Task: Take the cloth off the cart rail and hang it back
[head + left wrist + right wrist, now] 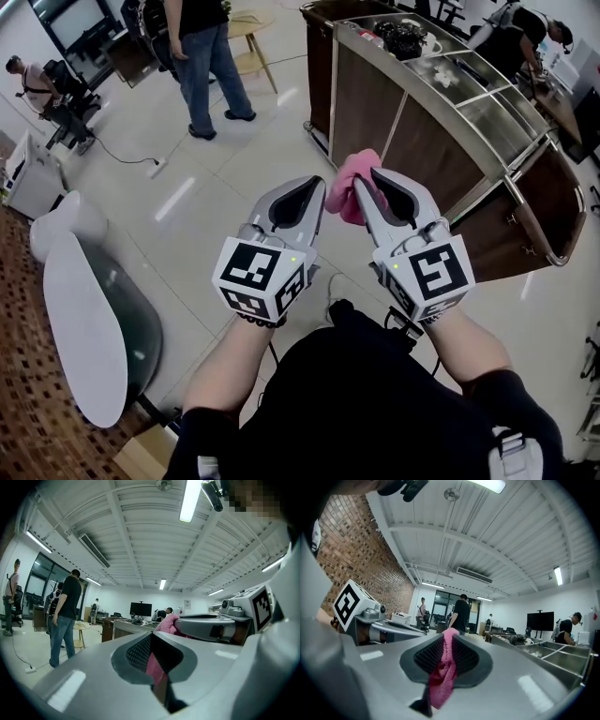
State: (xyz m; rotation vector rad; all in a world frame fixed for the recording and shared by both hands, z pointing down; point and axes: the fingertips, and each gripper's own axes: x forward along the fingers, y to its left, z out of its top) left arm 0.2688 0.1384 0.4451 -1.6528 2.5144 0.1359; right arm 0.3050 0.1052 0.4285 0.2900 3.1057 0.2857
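Observation:
A pink cloth (348,192) is bunched between my two grippers, which I hold side by side at chest height above the pale floor. My right gripper (371,180) is shut on it; in the right gripper view a fold of cloth (443,674) hangs out from between the pads. My left gripper (313,186) is also shut on the cloth, and a pink strip (154,664) shows in its jaw slit. The brown and steel cart (446,133) stands ahead to the right, its tube rail (537,228) at the near end, apart from both grippers.
A person in jeans (203,58) stands on the floor ahead to the left. A white oval table (85,330) is close at my left over a brick-patterned floor. Other people sit at the far left (39,82) and work behind the cart (517,33).

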